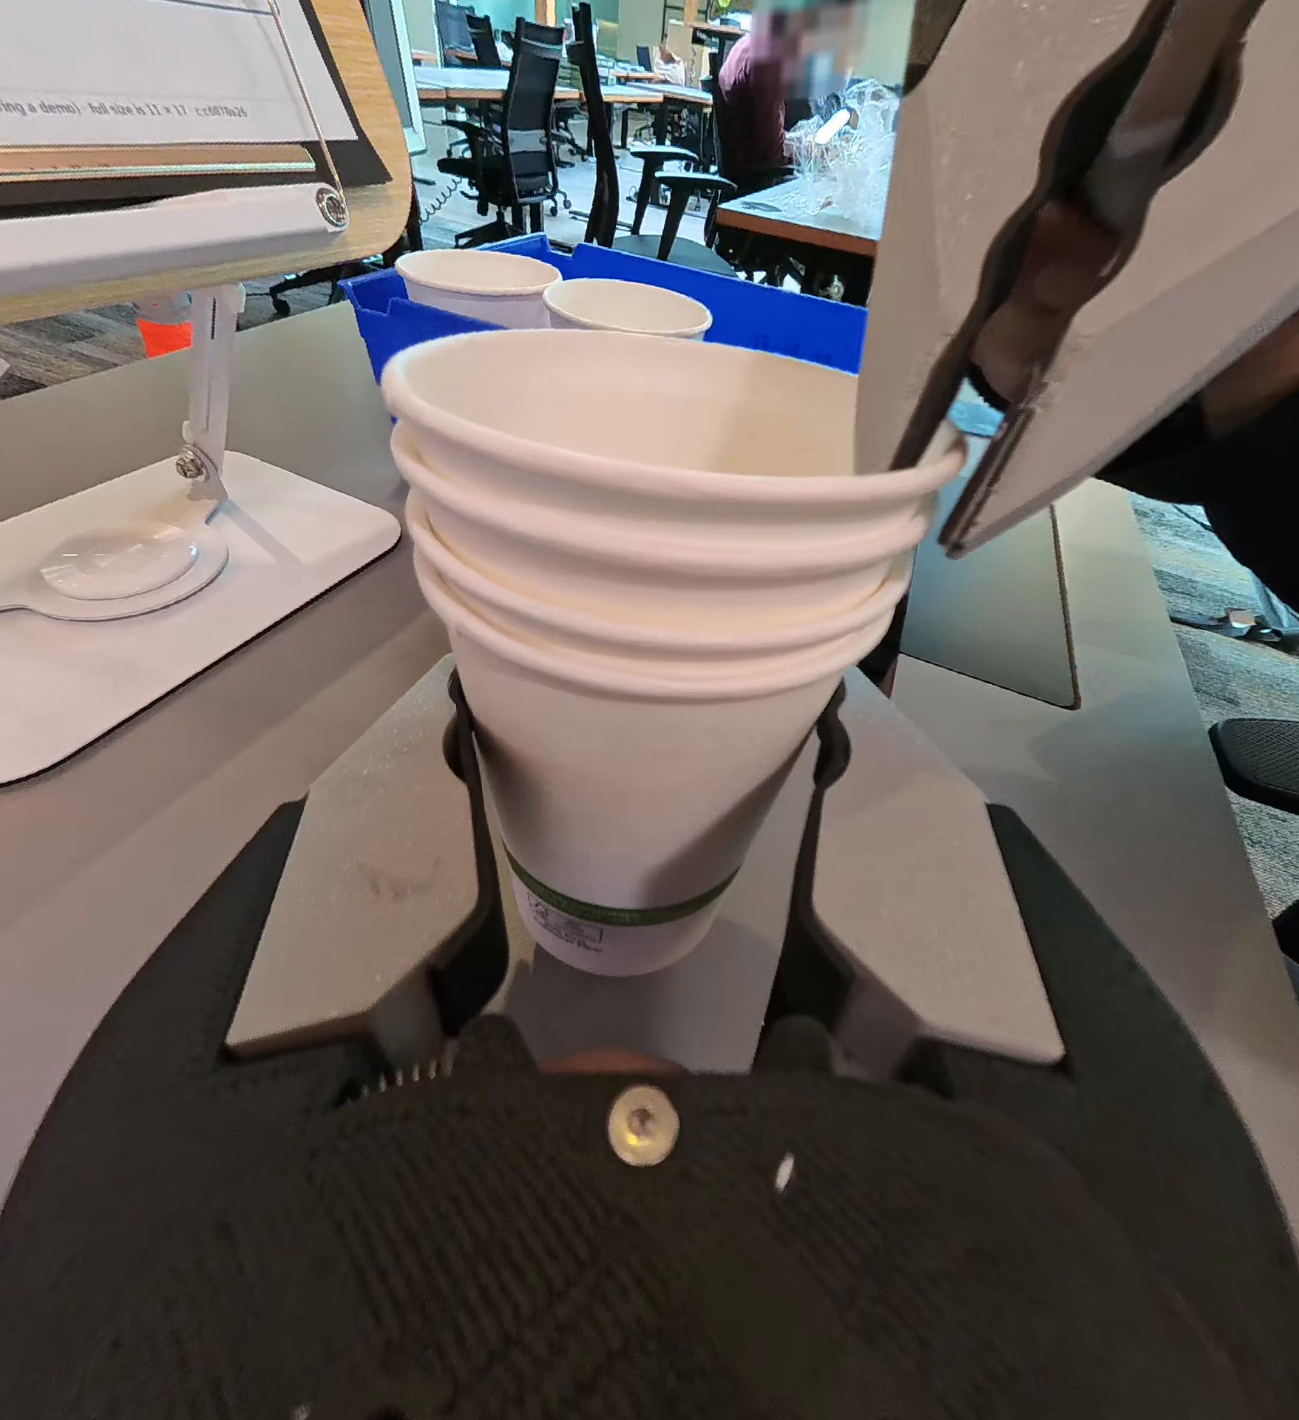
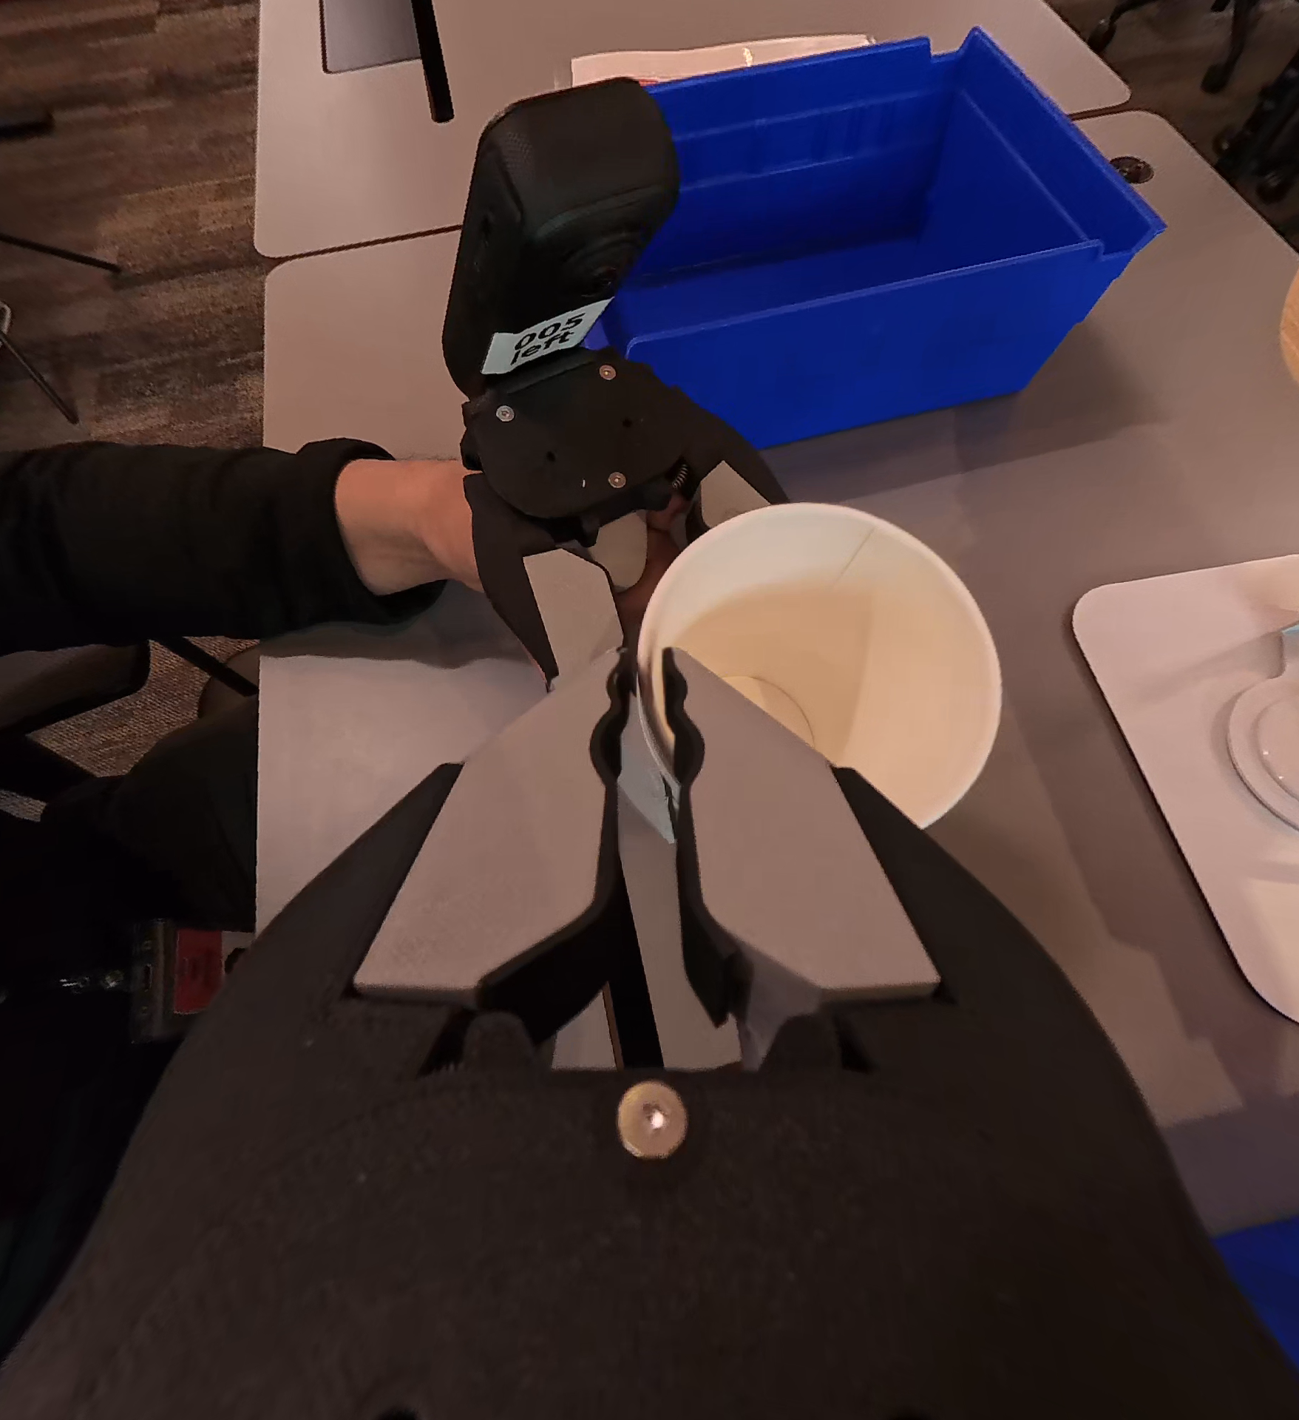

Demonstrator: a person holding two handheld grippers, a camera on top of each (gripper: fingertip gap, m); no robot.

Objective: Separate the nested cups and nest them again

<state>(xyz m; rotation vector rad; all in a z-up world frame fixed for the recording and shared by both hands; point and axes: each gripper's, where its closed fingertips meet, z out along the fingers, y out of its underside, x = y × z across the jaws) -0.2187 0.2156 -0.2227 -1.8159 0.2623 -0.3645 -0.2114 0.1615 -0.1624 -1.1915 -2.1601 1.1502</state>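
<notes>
A stack of several nested white paper cups (image 1: 646, 615) stands upright over the grey table. My left gripper (image 1: 646, 730) is shut on the lowest cup's body, one finger on each side, just above its green band. My right gripper (image 1: 938, 492) comes in from the upper right and is shut on the right rim of the top cup (image 1: 631, 415). In the right wrist view, my right gripper (image 2: 644, 676) pinches the top cup's (image 2: 861, 653) near wall, one finger inside and one outside. The left gripper (image 2: 615, 584) shows behind it, held by a hand in a black sleeve.
Two more white cups (image 1: 477, 284) (image 1: 623, 307) appear to stand in a blue bin (image 1: 784, 315) behind the stack. An empty blue bin (image 2: 861, 346) sits at the far side. A white lamp base (image 1: 131, 568) (image 2: 1207, 768) lies on the grey table (image 2: 1091, 499). Spacing between my two grippers at the tips: around 8 cm.
</notes>
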